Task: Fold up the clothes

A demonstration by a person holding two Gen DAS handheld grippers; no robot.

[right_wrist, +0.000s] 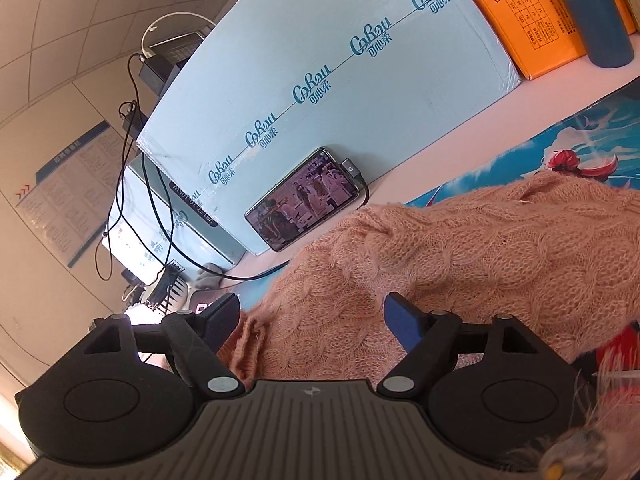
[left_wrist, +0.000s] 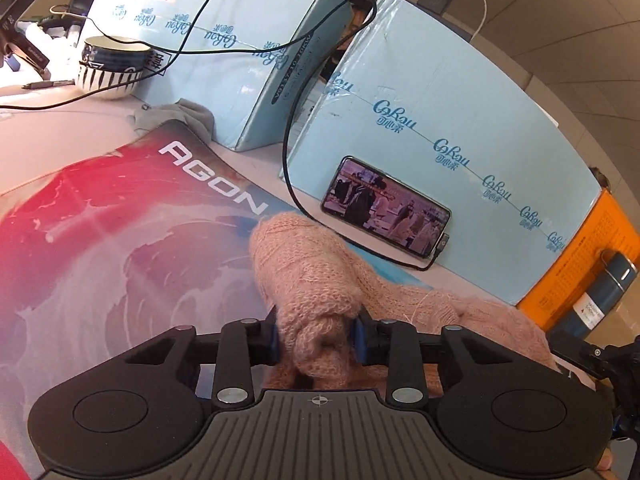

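A pink knitted sweater (left_wrist: 316, 272) lies on a red and blue AGON desk mat (left_wrist: 120, 240). My left gripper (left_wrist: 318, 338) is shut on a bunched sleeve or fold of the sweater, which sticks forward between the blue pads. In the right wrist view the sweater (right_wrist: 460, 248) spreads across the mat (right_wrist: 560, 140). My right gripper (right_wrist: 312, 320) is open, with its fingers on either side of the sweater's ribbed edge and knit lying between them.
Light blue cardboard boxes (left_wrist: 440, 120) stand behind the mat, with a phone (left_wrist: 386, 208) playing video propped against one and black cables hanging. A striped bowl (left_wrist: 112, 66) sits far left. An orange box (right_wrist: 516, 12) and blue vacuum bottle (right_wrist: 592, 12) stand at the right.
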